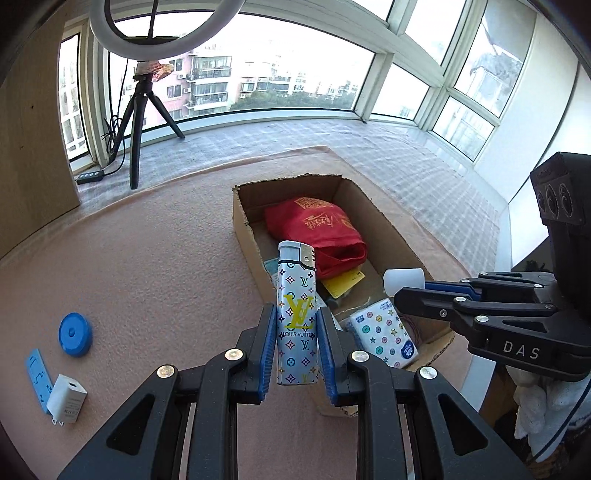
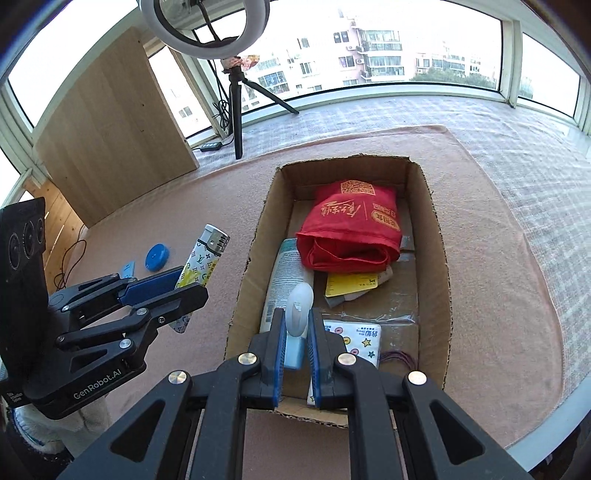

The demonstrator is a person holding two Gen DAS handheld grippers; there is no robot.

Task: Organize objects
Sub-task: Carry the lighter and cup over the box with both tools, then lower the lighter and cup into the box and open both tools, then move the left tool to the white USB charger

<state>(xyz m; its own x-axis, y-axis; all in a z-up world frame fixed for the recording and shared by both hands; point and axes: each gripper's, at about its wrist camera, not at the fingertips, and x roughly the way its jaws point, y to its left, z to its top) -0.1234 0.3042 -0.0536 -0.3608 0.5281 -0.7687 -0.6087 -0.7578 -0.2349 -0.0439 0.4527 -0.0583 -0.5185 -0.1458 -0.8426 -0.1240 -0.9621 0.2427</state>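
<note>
- At centre frame of the left wrist view: left gripper [image 1: 297, 328], blue pads clenched on a patterned lighter [image 1: 297, 314], held upright above the near left edge of the cardboard box [image 1: 243, 236].
- At lower centre of the right wrist view: right gripper [image 2: 298, 332], fingers clamped on a small white-capped bottle [image 2: 298, 314] with a pale blue body, over the near end of the box interior.
- Inside the box, far end: folded red bag [image 2: 351, 229] with gold print.
- Inside the box, left wall: long pale tube [image 2: 286, 280], lying flat.
- Inside the box, middle: yellow card [image 2: 351, 286], partly under the red bag.
- Inside the box, near end: tissue pack [image 2: 364, 341] with coloured dots and stars.
- At lower left of the left wrist view, on the pink mat [image 1: 147, 258]: blue round lid [image 1: 75, 334], blue flat strip [image 1: 37, 376], white charger [image 1: 67, 398] touching the strip.
- At upper left, by the window: ring light [image 1: 166, 26] on a black tripod [image 1: 138, 122].
</note>
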